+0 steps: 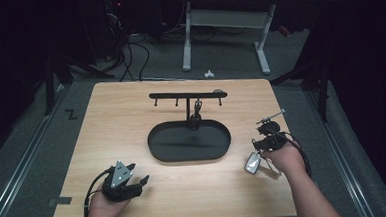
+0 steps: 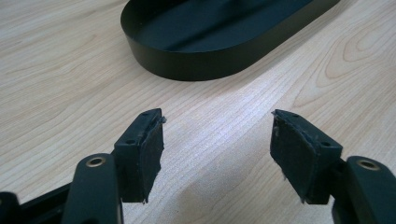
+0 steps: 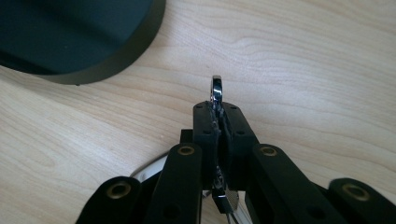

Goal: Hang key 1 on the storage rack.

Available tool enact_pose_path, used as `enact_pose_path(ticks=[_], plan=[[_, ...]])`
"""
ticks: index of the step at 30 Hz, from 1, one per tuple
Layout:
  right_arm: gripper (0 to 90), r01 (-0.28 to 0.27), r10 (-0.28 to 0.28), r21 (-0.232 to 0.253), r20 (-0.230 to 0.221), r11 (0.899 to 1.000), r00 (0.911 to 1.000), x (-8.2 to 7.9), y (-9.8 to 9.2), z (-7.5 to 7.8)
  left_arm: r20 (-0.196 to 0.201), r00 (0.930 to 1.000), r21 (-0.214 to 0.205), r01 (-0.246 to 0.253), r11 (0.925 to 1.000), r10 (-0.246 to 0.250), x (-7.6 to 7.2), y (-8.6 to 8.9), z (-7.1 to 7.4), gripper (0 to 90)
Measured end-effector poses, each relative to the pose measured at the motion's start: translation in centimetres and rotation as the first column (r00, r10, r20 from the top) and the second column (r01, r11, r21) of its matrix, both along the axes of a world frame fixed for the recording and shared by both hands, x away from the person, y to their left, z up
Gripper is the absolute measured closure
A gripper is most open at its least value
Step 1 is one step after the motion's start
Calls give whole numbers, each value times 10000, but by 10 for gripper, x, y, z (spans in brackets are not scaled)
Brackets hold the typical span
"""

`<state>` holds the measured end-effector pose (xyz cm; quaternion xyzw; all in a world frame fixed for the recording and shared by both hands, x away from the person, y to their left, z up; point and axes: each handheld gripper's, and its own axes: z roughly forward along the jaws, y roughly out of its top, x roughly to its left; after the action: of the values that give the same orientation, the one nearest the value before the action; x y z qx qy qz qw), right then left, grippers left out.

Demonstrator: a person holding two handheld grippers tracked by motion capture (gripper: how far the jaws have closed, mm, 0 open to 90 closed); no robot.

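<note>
A black oval tray (image 1: 166,152) lies mid-table, and a post rises from its back to a bar with hooks (image 1: 175,95). A small dark item (image 1: 198,108) hangs from one hook. My right gripper (image 1: 268,128) is right of the tray, just above the table. In the right gripper view it (image 3: 218,106) is shut on a shiny metal ring (image 3: 216,88) that pokes out past the tips. More metal hangs below the jaws, unclear. My left gripper (image 1: 138,174) rests at the front left, open and holding nothing (image 2: 217,126), pointing at the tray (image 2: 196,60).
The wooden table (image 1: 131,116) is bare around the tray. The table's right edge (image 1: 282,134) is close to my right hand. Beyond the far edge are a desk's white legs (image 1: 187,38) and cables on the floor.
</note>
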<state>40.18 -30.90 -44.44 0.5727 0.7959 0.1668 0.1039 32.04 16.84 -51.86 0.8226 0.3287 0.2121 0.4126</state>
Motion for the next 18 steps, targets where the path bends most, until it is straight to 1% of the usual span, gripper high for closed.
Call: enact_pose_path(ticks=[1, 2, 3, 4, 6, 7, 8, 9, 11, 12, 13, 18], plan=[[863, 0, 0, 30, 49, 10000, 10000, 0, 0, 2, 0, 10000, 0, 0, 10000, 0, 0, 0, 0, 353], [863, -15, 15, 20, 89, 10000, 10000, -1, 0, 7, 0, 10000, -17, -8, 10000, 8, 0, 0, 0, 353], [863, -15, 15, 20, 89, 10000, 10000, -1, 0, 7, 0, 10000, -17, -8, 10000, 8, 0, 0, 0, 354], [863, -38, 37, 55, 178, 10000, 9998, -2, 1, 15, -12, 10000, -33, -13, 10000, 13, 0, 0, 0, 354], [863, -122, 119, 89, 353, 9999, 9993, -3, 2, 24, -12, 10000, -48, -26, 10000, 26, 0, 1, 1, 353], [863, -122, 119, 89, 353, 9999, 9993, -3, 2, 24, -12, 10000, -48, -26, 10000, 26, 0, 1, 1, 354], [863, -145, 137, 160, 477, 9998, 9988, -3, 3, 34, -11, 10000, -38, -23, 10000, 23, 0, 1, 1, 354], [863, -160, 153, 121, 551, 9998, 9984, -3, 3, 38, -14, 10000, -41, -27, 10000, 27, 0, 1, 1, 354], [863, -192, 184, 121, 662, 9997, 9976, -3, 5, 46, -17, 10000, -61, -41, 10000, 41, 0, 1, 1, 354], [863, -192, 184, 121, 662, 9997, 9976, -3, 5, 46, -17, 10000, -61, -41, 10000, 41, 0, 1, 1, 354], [863, -251, 242, 101, 776, 9996, 9967, -3, 7, 54, -14, 10000, -56, -39, 10000, 39, 0, 1, 1, 355], [863, -430, 423, 43, 1015, 9991, 9939, -1, 14, 68, -14, 10000, -50, -42, 10000, 42, 0, 1, 1, 355]])
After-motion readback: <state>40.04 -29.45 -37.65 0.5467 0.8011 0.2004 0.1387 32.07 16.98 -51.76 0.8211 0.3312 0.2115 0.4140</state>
